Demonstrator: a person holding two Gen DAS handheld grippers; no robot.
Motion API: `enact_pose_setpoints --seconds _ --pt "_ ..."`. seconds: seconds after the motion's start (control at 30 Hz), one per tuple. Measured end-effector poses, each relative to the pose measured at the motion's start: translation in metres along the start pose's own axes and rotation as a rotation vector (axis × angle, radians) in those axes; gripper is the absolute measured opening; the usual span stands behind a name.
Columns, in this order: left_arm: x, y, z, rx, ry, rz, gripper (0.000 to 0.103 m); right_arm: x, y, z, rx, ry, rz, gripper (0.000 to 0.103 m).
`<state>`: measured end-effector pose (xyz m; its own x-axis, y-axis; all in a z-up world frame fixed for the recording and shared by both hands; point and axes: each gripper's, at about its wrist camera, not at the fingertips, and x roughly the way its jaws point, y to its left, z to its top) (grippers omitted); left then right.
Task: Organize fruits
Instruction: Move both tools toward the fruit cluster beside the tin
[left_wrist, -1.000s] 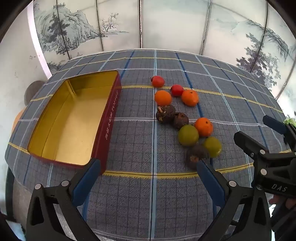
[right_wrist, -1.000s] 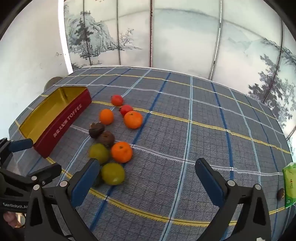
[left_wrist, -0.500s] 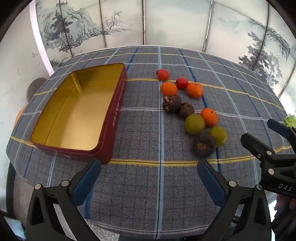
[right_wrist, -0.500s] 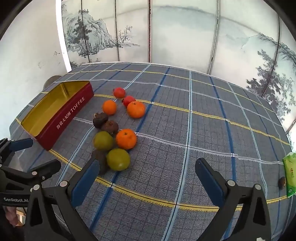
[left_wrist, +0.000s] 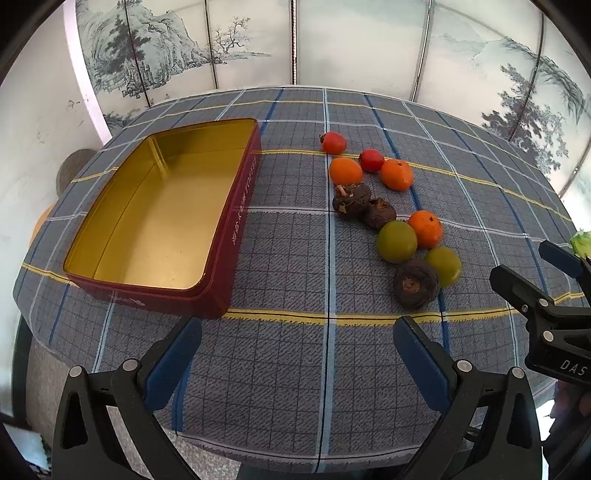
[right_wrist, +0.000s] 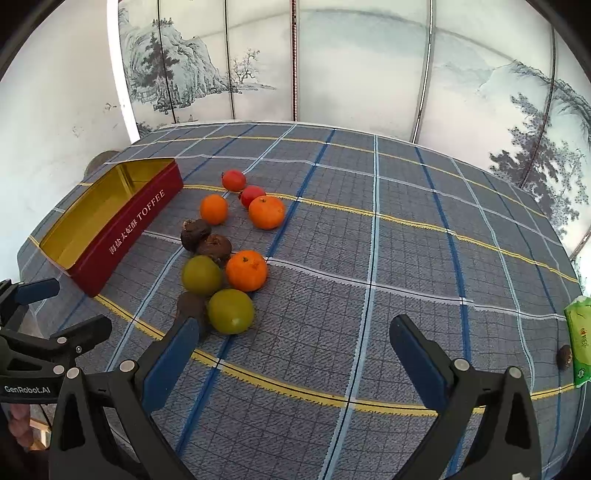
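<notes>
Left wrist view only: full gold interior of the toffee tin (left_wrist: 159, 218), centre left of frame; the right gripper (left_wrist: 554, 291) enters at the right edge.
Right wrist view only: white "TOFFEE" lettering on the tin's red side wall; a green packet (right_wrist: 579, 343) and a small dark object (right_wrist: 564, 356) at the right edge; the left gripper (right_wrist: 44, 314) at lower left.
Fruits: ten pieces in a loose chain on the plaid tablecloth (left_wrist: 295, 369) — two red fruits (left_wrist: 333, 143), three oranges (left_wrist: 345, 171), three dark brown fruits (left_wrist: 415, 282), two green fruits (left_wrist: 397, 241); all outside the tin, right of it.
Left gripper: jaws spread wide, holding nothing; tin just above its left finger, the nearest dark brown fruit just above its right finger.
Right gripper: jaws spread wide, holding nothing; the nearest green fruit (right_wrist: 231, 311) just above its left finger.
</notes>
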<state>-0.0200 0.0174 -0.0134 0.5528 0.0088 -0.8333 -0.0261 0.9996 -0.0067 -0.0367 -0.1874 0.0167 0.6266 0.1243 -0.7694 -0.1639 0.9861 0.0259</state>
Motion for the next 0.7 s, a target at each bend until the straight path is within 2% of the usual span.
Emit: enact_pose_setpoints --seconds 0.17,0.53,0.6,0.7 --pt "0.001 0.000 0.000 0.000 0.004 -0.002 0.103 0.003 0.000 -0.003 -0.003 0.010 0.014 0.101" --pt "0.006 -0.004 0.000 0.006 0.013 -0.002 0.103 0.010 0.003 -0.005 -0.013 0.033 0.046 0.087" --pt "0.007 -0.005 -0.001 0.010 0.014 -0.005 0.103 0.012 0.003 -0.006 -0.011 0.038 0.053 0.080" --pt "0.008 -0.006 -0.001 0.016 0.017 -0.008 0.103 0.016 0.003 -0.008 -0.010 0.050 0.063 0.077"
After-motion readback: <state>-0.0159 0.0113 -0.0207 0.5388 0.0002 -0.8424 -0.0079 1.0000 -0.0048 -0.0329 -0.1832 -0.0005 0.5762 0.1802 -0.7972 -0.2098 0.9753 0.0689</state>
